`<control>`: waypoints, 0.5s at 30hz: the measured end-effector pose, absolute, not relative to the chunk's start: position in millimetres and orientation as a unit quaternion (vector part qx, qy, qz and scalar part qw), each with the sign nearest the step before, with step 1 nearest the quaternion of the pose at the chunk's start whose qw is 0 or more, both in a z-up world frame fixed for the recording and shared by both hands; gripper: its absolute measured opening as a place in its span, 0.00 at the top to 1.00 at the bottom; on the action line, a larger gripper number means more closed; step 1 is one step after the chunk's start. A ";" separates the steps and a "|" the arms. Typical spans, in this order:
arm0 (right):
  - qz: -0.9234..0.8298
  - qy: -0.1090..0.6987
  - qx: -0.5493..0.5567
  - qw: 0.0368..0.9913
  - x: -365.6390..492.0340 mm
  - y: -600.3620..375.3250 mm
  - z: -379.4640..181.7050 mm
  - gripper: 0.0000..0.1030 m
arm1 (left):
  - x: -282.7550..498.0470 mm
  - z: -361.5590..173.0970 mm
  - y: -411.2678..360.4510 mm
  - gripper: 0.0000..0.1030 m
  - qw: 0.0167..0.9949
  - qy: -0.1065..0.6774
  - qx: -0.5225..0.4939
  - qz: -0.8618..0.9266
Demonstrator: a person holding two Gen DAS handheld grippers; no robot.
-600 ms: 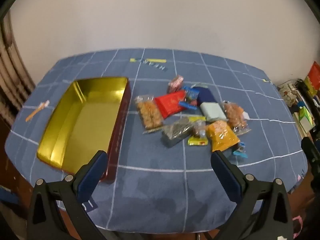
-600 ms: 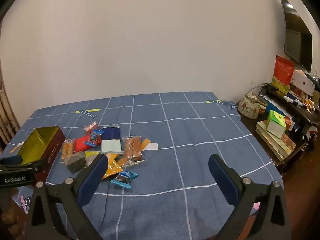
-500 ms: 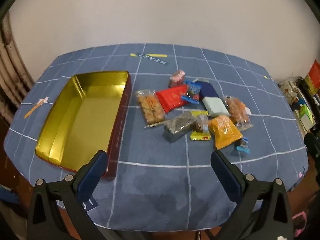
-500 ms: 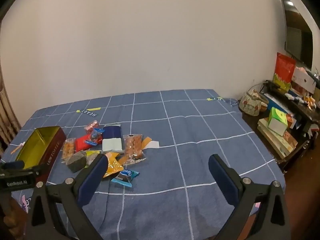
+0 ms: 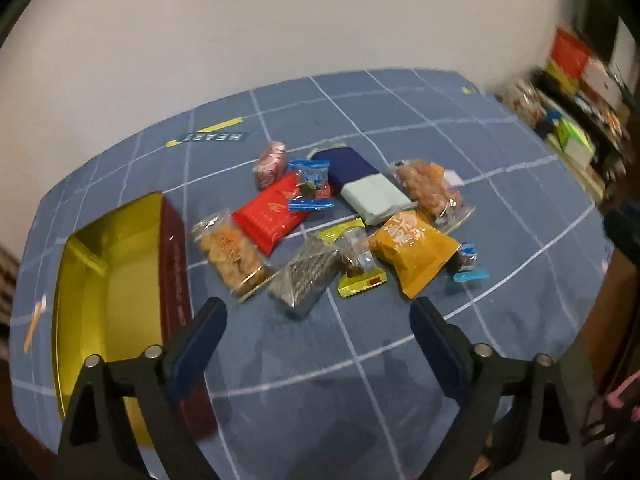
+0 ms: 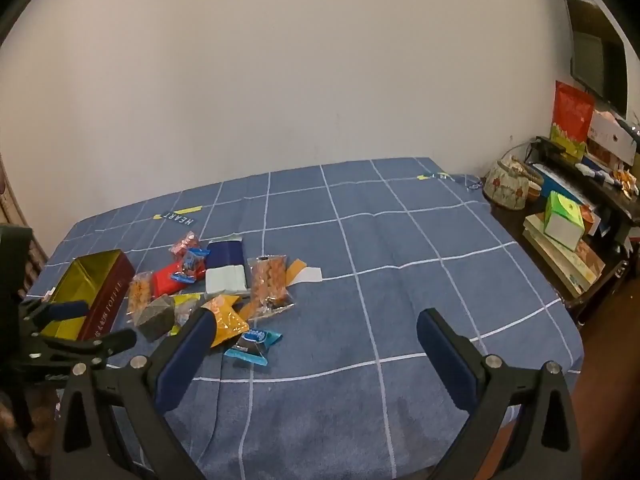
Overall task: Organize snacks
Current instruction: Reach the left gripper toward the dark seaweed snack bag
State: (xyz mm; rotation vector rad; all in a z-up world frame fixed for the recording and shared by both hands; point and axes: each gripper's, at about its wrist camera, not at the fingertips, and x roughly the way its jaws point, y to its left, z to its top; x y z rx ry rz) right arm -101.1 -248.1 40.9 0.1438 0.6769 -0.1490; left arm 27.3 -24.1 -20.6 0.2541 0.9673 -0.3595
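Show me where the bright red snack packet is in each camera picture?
Left wrist view: the red snack packet lies left of the middle, in the pile, right of the gold tin.
Right wrist view: the red snack packet sits far left, partly hidden under a small blue candy wrapper, right of the gold tin.
Shared landmark: the tin, always left of the packet.

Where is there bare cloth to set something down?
Free: the cloth right of the snack pile, out to the table's right edge, and the near strip before both grippers. Crowded: between the gold tin and the pile.
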 end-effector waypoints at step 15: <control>-0.074 0.357 0.079 0.928 -93.3 -255.6 27.9 0.01 | 87.5 -55.6 -31.2 0.47 0.817 0.512 0.164 -0.206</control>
